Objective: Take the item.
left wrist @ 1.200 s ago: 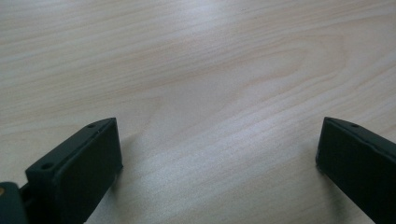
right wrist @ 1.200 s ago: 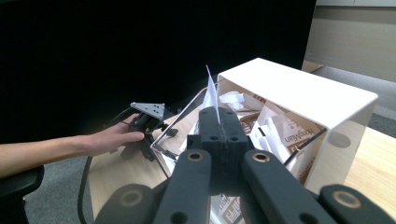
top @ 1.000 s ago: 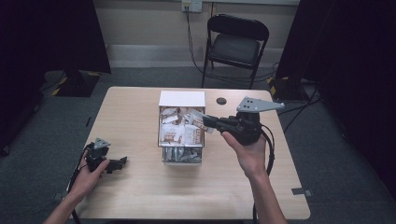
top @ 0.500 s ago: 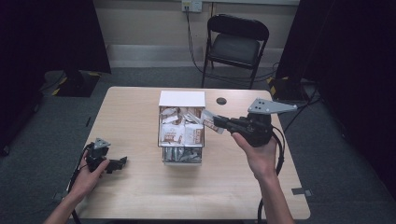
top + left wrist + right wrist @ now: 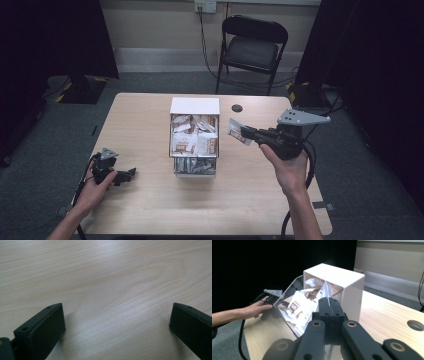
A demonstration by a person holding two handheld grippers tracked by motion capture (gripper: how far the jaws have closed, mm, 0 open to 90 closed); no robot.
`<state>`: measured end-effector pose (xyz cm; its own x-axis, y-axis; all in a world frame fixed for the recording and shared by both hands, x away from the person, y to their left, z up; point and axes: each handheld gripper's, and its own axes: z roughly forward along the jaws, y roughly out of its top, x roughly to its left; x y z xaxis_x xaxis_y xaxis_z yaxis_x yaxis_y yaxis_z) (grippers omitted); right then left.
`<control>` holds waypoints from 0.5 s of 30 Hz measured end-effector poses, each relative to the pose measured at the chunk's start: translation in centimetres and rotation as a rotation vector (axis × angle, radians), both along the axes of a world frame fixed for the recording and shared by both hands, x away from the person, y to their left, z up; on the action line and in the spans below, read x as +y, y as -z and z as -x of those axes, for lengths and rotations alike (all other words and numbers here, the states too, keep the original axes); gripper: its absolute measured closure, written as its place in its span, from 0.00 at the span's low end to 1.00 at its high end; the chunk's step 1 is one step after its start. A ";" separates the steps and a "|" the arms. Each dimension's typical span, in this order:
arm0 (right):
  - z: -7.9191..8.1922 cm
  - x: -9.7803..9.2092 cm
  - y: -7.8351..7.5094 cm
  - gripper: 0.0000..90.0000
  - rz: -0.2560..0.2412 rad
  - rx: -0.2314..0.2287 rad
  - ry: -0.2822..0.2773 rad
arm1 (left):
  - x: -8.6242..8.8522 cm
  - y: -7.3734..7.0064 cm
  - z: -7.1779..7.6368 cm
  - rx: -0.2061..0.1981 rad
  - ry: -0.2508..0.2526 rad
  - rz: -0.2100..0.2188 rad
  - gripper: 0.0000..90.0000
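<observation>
The right claw (image 5: 246,134) pinches a small packet (image 5: 235,131) between pressed-together jaws, holding it in the air just right of the clear box (image 5: 195,137) that stands mid-surface (image 5: 150,210), full of similar packets. Well to the left of the box, the left claw (image 5: 126,175) rests low on the surface with its jaws spread wide apart, nothing between them.
</observation>
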<state>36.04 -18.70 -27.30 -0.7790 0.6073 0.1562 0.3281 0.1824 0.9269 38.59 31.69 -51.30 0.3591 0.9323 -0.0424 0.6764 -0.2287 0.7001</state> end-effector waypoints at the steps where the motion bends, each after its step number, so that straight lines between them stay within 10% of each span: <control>1: 0.0 -0.2 0.1 1.00 0.003 0.003 0.005 | 0.0 0.0 0.0 0.000 0.000 0.001 0.00; 15: -1.5 -1.4 3.8 1.00 0.061 0.080 0.061 | 0.0 0.0 0.0 0.000 0.001 -0.004 0.00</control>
